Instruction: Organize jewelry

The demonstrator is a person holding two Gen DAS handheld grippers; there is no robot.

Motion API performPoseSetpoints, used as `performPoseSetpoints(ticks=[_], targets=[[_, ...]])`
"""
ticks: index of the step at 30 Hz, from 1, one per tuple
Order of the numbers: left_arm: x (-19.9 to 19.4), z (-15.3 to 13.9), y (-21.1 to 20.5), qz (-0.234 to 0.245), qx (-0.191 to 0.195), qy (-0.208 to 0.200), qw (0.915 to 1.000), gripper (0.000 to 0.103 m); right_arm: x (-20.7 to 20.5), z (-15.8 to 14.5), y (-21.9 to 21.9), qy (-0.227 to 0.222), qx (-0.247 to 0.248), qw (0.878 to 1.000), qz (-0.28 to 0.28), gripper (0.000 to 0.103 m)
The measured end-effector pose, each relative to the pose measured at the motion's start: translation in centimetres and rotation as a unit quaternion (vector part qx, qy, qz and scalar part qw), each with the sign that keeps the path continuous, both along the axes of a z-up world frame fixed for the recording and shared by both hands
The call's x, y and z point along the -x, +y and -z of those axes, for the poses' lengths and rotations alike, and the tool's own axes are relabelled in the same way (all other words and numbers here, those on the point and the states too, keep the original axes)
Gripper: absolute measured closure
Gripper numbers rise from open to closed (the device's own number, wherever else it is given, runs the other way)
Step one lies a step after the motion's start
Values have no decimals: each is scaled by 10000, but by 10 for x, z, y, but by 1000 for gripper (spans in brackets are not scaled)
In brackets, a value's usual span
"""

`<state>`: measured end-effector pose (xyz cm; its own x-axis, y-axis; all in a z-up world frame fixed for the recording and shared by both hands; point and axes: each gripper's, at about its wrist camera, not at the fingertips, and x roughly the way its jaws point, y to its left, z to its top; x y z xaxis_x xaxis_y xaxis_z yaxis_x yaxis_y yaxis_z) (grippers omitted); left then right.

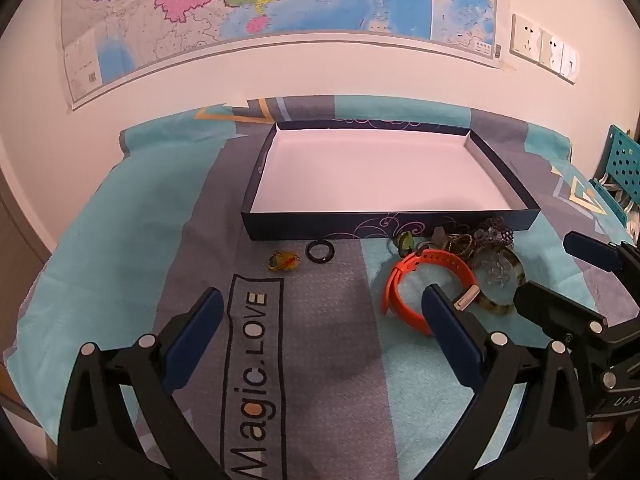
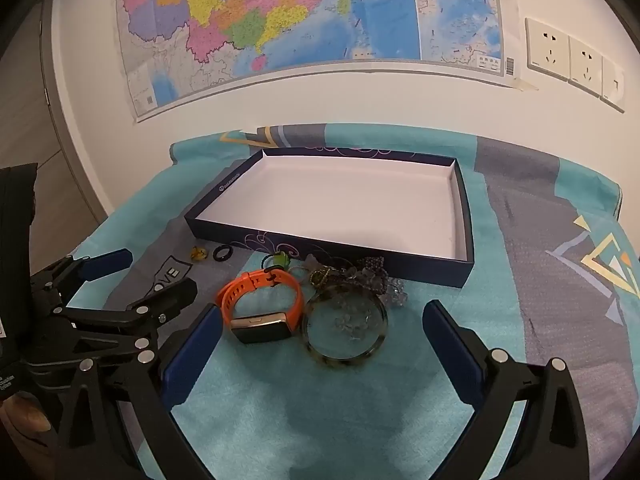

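While both claws hang wide open and hold nothing, the left claw and right claw hover over the worktop. The orange watch and jewelry pile lie just before the navy tray.

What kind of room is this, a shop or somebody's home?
Probably a home room: a big wall map, wall sockets, and a table under a teal patterned cloth with loose jewelry beside an open box.
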<state>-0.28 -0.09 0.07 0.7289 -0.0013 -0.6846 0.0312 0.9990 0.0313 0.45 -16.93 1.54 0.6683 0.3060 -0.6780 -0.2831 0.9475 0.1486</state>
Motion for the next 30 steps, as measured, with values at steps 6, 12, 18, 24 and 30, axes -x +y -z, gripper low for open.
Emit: performPoseSetpoints(ticks=[6,12,18,24,30], targets=[[1,0,0,2,5,6,10000,5,0,1,1,27,0,10000,-3,6],[0,2,-1,1,21,29,10000,5,0,2,1,51,-20,10000,-60,6],[-1,2,-1,-1,10,24,10000,5,0,2,1,70,-32,10000,-62,6],[0,3,-1,-1,3,21,10000,5,0,2,1,67,-41,9999,-67,6],[0,4,-2,7,5,29,10000,5,0,2,0,83,-43,9999,-64,6]])
